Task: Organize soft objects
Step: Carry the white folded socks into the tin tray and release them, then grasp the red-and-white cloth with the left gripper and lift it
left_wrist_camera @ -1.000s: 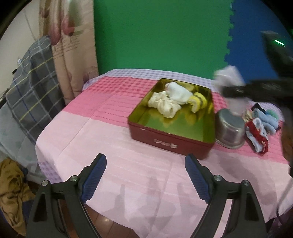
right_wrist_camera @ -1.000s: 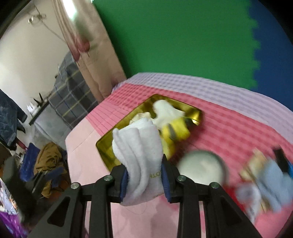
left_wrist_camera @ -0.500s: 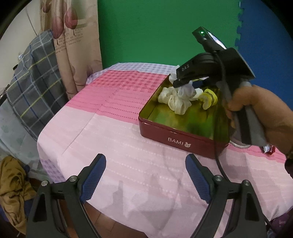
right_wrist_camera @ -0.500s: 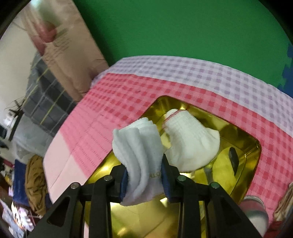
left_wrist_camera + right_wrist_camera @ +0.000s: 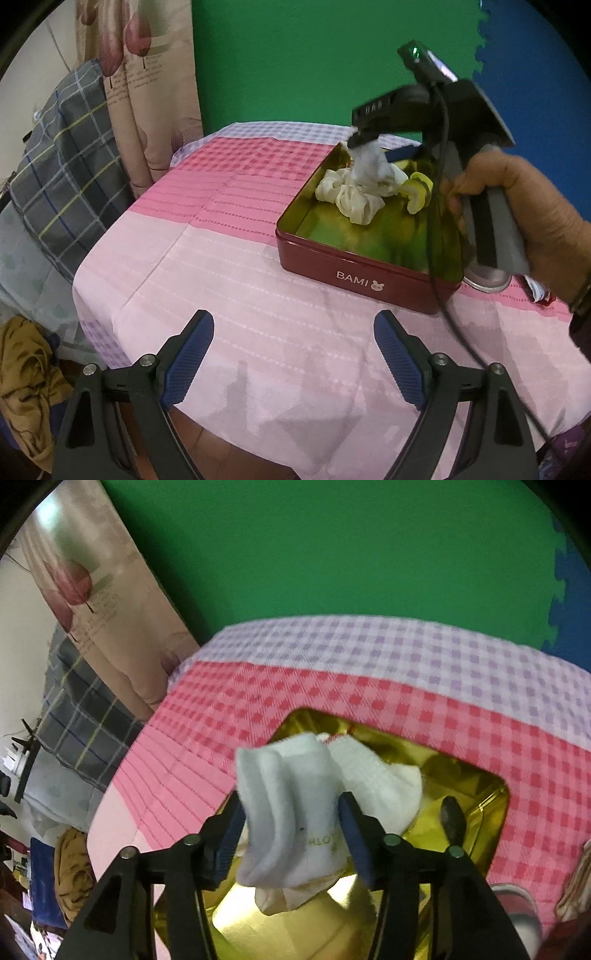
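A red BAMI tin (image 5: 354, 273) with a gold inside (image 5: 476, 790) stands on the pink cloth. In it lie cream socks (image 5: 351, 195), a white sock (image 5: 384, 790) and a yellow piece (image 5: 417, 192). My right gripper (image 5: 291, 812) (image 5: 369, 147) hangs over the tin's far part with a white folded sock (image 5: 288, 808) (image 5: 369, 166) between its pads; the jaws have widened and the sock rests on the pile. My left gripper (image 5: 291, 354) is open and empty, low over the near table edge.
A metal cup (image 5: 487, 277) stands right of the tin, partly behind the hand. More socks (image 5: 576, 886) lie at the right edge. A curtain (image 5: 147, 92) and plaid cloth (image 5: 62, 155) hang left of the table. Brown clothing (image 5: 26, 387) lies on the floor.
My right gripper carried the white sock from the right over the tin, lowered it onto the pile, and its jaws have spread apart. The left gripper stayed put.
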Available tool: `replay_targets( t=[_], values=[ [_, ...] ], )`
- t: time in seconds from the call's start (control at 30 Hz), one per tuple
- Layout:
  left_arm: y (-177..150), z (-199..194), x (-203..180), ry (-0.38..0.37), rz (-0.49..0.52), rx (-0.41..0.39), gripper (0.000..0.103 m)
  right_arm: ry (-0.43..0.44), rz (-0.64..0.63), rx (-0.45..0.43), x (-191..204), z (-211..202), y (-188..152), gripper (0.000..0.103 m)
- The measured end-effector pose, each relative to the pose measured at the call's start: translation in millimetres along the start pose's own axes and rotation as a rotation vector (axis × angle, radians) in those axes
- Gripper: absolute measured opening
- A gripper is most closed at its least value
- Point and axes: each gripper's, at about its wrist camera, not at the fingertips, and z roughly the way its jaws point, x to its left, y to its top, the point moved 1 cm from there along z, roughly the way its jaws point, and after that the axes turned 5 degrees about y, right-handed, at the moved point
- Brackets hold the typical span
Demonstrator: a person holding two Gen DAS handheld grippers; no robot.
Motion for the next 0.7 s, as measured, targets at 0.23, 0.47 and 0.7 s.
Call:
replay_targets(
  t=[0.23, 0.47, 0.7],
  values=[
    [-1.9, -5.4, -7.3, 0.017, 0.043, -0.026, 0.086, 0.057, 0.009, -0.092, -0.7, -49.9, 4.7, 0.055],
    [-4.9, -13.5, -17.2, 0.020, 0.088, -0.059, 0.086, -0.061, 0.006, -0.303, -47.9, -171.4, -78.4, 0.059],
    [-20.0, -30.5, -58.5, -0.086, 0.247, -0.114, 0.086, -0.496, 0.059, -0.311, -167.0, -265.9, -194.5, 0.059]
  ],
)
